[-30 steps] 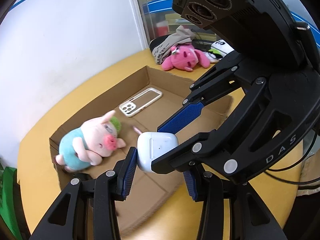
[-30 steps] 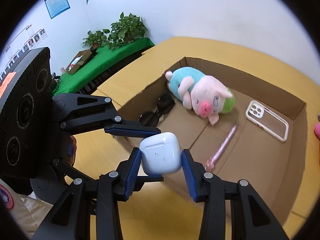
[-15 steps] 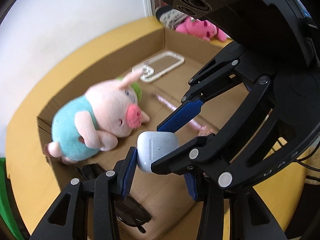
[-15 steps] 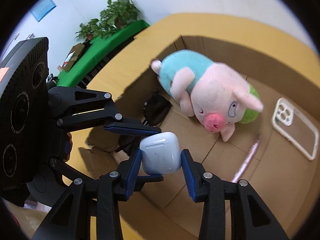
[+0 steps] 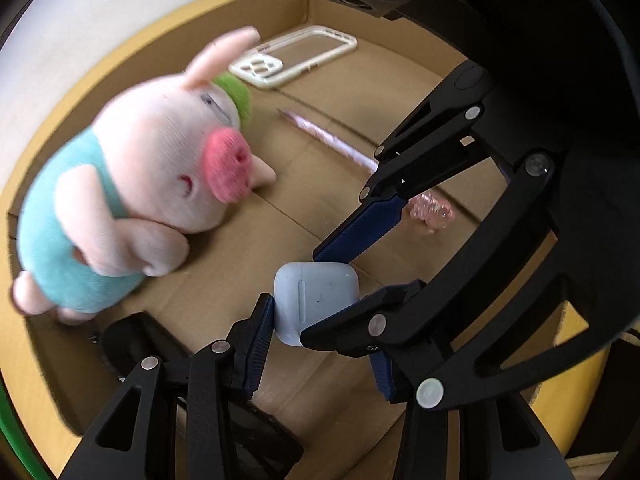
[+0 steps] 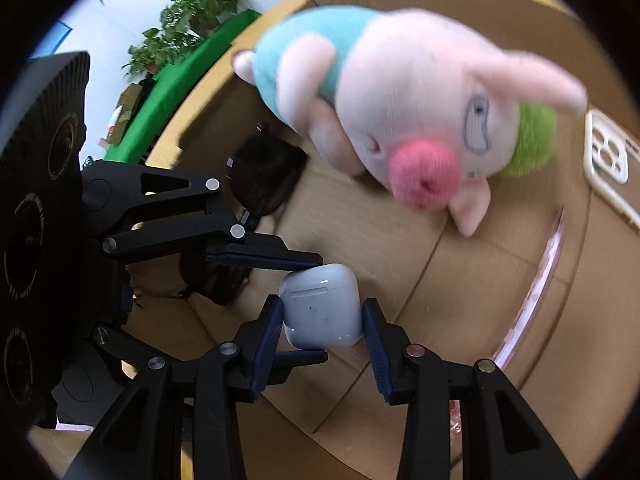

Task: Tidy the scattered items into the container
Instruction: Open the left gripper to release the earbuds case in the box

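A white earbud case (image 5: 314, 300) (image 6: 320, 310) is pinched by both grippers at once, low inside the cardboard box (image 5: 360, 68) (image 6: 432, 264). My left gripper (image 5: 320, 340) and right gripper (image 6: 322, 334) are each shut on it, crossing at right angles. A pink plush pig (image 5: 144, 184) (image 6: 400, 112) in a teal shirt lies in the box just beyond the case.
In the box lie a clear phone case (image 5: 292, 58) (image 6: 608, 160), a pink glittery pen (image 5: 360, 160) (image 6: 540, 280) and black sunglasses (image 5: 132, 344) (image 6: 264, 176). The box stands on a yellow table (image 5: 576, 384). A green-covered table with plants (image 6: 188, 76) stands beyond.
Both grippers have carried the earbud case down from above the box's front edge into the box; the pig and the box floor are now much closer.
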`<state>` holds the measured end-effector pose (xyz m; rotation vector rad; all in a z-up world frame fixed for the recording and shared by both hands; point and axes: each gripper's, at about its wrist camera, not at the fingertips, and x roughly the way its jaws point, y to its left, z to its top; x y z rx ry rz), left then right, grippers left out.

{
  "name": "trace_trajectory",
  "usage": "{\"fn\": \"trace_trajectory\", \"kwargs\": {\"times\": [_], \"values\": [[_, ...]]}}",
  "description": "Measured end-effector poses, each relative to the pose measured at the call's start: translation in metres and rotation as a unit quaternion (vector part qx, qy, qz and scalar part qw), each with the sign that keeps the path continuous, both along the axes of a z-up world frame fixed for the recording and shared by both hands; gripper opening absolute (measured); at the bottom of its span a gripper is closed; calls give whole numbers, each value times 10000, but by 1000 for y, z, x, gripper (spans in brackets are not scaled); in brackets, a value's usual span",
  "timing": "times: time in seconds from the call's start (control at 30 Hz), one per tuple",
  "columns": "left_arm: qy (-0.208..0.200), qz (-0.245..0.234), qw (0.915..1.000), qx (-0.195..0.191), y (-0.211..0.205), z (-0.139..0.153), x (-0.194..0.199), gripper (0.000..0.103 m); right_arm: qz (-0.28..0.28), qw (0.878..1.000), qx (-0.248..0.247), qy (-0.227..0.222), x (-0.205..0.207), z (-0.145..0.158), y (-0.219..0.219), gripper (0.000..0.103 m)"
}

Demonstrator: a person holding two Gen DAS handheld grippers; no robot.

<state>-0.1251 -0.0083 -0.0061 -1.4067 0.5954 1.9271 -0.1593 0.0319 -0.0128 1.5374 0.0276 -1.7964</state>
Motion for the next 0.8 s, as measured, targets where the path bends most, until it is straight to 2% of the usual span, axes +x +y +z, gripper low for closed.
{"fn": "trace_trajectory", "kwargs": {"times": [0.3,0.43,0.5,0.57,0.67,0.73,0.8], "values": [[-197,62,9998,68,0,-3,-3,48,-68,9999,55,-91,3,-5,0,39],[-97,94,9999,107,0,1,0,51,-118,9999,61,1,8,-2,1,41],[-24,165,9997,198,-2,7,2,66,-157,9999,-30,46,11,2,4,47],[64,269,9992,282,-5,15,5,74,-228,9996,-105,146,16,10,7,52],[402,486,9974,359,-13,33,20,78,-412,9978,-228,478,28,32,21,64],[695,739,9935,513,-22,48,31,83,-616,9940,-235,870,44,50,34,69],[1146,1095,9842,786,-32,69,49,93,-850,9866,-160,1381,66,69,48,74]]}}
